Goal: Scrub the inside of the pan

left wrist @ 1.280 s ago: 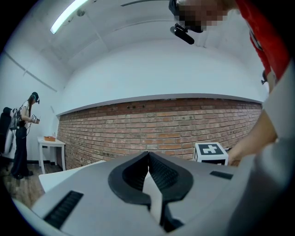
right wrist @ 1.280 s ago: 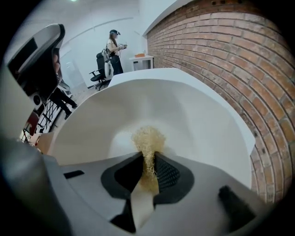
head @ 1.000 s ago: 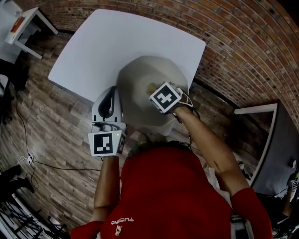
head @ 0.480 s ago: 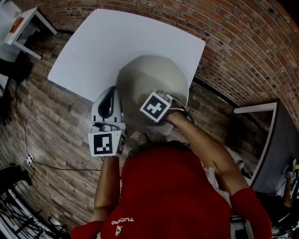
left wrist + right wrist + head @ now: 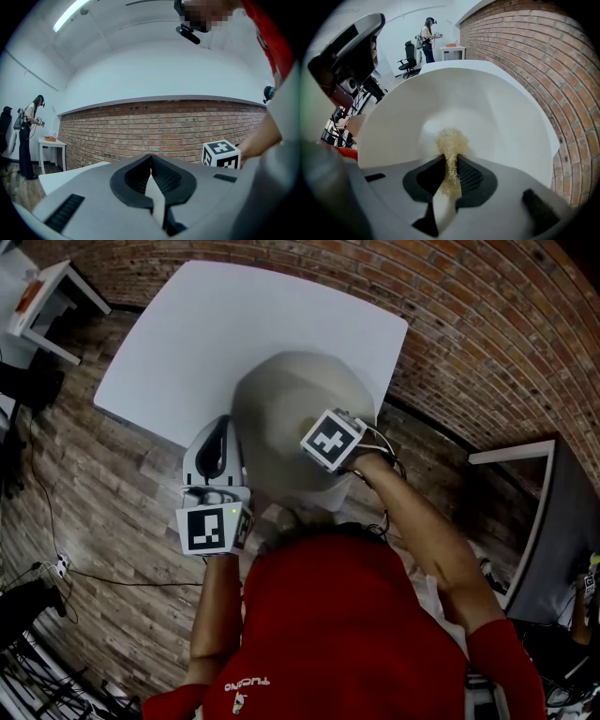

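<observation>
Head view: right gripper [image 5: 332, 440] with scrubber [image 5: 451, 140] back rightward across pan [image 5: 281, 404].

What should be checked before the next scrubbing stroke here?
1. Scrubber clamped in right gripper: ok.
2. Scrubber inside the pan: ok.
3. Only the scrubber in the pan: ok.
4. Left gripper steadying the pan: cannot tell; jaws shut, nothing seen between them.
5. Pan resting flat on the table: cannot tell.
</observation>
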### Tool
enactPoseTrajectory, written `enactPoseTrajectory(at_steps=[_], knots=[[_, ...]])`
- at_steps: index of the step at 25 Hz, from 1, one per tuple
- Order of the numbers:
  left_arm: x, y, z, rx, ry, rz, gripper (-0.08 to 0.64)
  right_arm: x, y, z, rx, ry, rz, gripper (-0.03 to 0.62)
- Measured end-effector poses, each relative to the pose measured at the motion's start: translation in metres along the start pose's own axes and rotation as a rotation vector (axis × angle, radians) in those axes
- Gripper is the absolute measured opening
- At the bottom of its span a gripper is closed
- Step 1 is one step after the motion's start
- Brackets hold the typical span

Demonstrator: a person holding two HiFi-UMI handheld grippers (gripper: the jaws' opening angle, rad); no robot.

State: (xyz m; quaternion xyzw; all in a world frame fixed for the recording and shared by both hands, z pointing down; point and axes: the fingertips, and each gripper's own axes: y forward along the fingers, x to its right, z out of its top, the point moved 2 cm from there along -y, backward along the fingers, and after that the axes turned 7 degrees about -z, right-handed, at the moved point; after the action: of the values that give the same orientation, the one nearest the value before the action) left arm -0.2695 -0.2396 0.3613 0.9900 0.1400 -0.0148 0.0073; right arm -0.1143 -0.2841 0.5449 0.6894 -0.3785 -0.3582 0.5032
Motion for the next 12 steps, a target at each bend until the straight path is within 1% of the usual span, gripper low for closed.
enactPoseTrajectory(at_steps=[5,7,9,12], knots=[[0.004,0.002,-0.003,-0.010,0.000,-0.013,0.014,0.001,-0.007,0.003,0.035,0.030,0.006,0.075],[0.008,0.003,-0.001,-0.010,0.000,-0.020,0.014,-0.001,-0.016,0.007,0.091,0.054,0.018,0.075],[0.011,0.003,0.001,-0.009,0.001,-0.027,0.014,-0.004,-0.030,0.020,0.207,0.080,0.035,0.075],[0.020,0.003,0.007,-0.009,0.007,-0.035,0.014,0.000,-0.064,0.040,0.437,0.112,0.023,0.075]])
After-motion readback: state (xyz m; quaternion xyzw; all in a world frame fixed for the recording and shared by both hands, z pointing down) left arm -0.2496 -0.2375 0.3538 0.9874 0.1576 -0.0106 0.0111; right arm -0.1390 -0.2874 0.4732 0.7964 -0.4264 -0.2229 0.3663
